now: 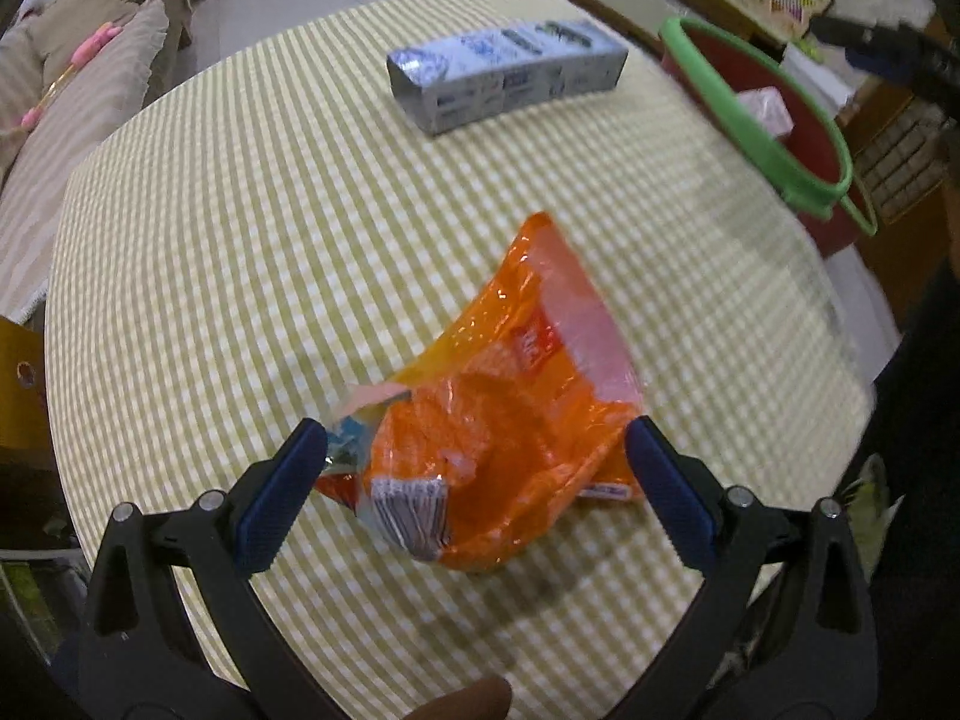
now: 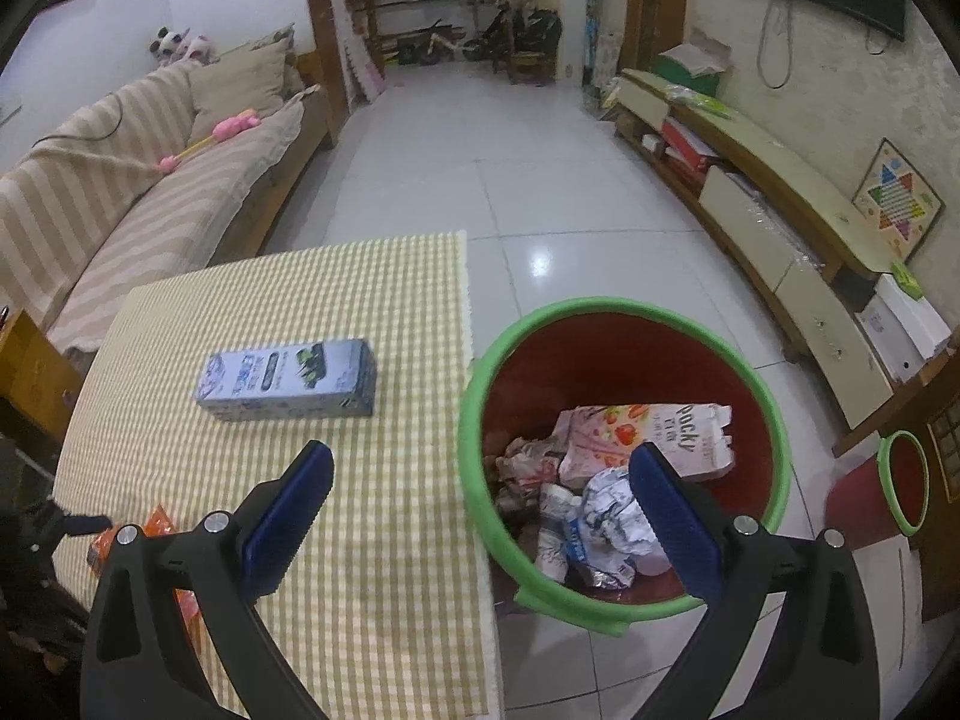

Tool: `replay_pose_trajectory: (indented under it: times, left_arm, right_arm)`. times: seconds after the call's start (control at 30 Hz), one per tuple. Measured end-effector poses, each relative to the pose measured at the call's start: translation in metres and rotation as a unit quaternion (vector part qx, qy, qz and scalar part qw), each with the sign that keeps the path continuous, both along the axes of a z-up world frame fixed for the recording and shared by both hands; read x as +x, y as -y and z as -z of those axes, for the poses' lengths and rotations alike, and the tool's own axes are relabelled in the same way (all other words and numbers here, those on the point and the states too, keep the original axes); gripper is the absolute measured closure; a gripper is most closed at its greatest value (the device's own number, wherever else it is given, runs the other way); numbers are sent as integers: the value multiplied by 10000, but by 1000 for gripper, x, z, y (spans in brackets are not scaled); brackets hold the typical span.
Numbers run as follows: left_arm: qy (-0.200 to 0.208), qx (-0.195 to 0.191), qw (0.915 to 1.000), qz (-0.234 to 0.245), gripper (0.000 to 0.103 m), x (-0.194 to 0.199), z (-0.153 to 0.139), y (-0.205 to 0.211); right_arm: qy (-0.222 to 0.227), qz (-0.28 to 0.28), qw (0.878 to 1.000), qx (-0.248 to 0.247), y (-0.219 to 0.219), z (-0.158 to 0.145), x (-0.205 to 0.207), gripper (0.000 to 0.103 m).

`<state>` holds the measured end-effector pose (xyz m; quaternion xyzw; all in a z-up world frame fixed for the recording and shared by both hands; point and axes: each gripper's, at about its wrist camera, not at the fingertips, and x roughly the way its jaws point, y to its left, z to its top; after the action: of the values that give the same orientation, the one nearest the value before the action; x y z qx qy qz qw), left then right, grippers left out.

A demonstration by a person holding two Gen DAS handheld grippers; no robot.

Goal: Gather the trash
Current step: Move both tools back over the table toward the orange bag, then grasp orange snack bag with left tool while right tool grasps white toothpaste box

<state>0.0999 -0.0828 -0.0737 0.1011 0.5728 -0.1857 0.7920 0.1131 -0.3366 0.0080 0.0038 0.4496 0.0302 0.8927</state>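
The left hand-held gripper [image 1: 475, 441] hangs low over the bench [image 1: 252, 252] with its blue pads spread wide, released, and the crumpled orange snack wrapper [image 1: 510, 408] lies right between and just ahead of them; I can't tell whether either pad actually touches the plastic. Farther ahead of that gripper, well apart from the wrapper, a grey-blue carton [image 1: 504, 75] lies on its side on the yellow checked cloth. Ahead and to its right stands the red trash bin with the green rim [image 1: 774, 138], just beside the bench edge. The right hand-held gripper [image 2: 480, 468] is also released, jaws wide, holding nothing; it hovers over the bench's right edge, with its right finger in front of the bin [image 2: 480, 480]. Inside the bin, ahead of that gripper, sit a pink Pocky box [image 2: 648, 432] and balls of crumpled paper [image 2: 606, 516]. The carton [image 2: 288, 381] lies ahead and to its left, and a corner of the wrapper [image 2: 157, 522] peeks out behind its left finger.
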Motion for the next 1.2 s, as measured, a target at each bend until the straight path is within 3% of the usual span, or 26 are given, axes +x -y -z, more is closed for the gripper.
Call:
replay_pose_trajectory:
  times: [0.3, 0.5, 0.8, 0.97, 1.2]
  left_arm:
    - [335, 259, 9988, 253, 4, -2, 7, 9]
    - [553, 141, 9983, 62, 5, 6, 7, 7]
    - [604, 70, 9933, -981, 25, 25, 1, -39]
    - [588, 15, 9858, -1571, 25, 28, -2, -72]
    - [587, -95, 9802, -1891, 26, 24, -6, -102]
  right_arm:
    - [-118, -243, 9995, -190, -19, 11, 1, 7]
    - [-150, -317, 9990, -269, -27, 14, 2, 7]
    - [-254, -548, 9977, -306, -43, 23, 12, 7]
    - [-230, -1112, 9917, -601, -71, 29, 28, 7]
    - [-199, -2010, 9735, -1073, -117, 52, 56, 7]
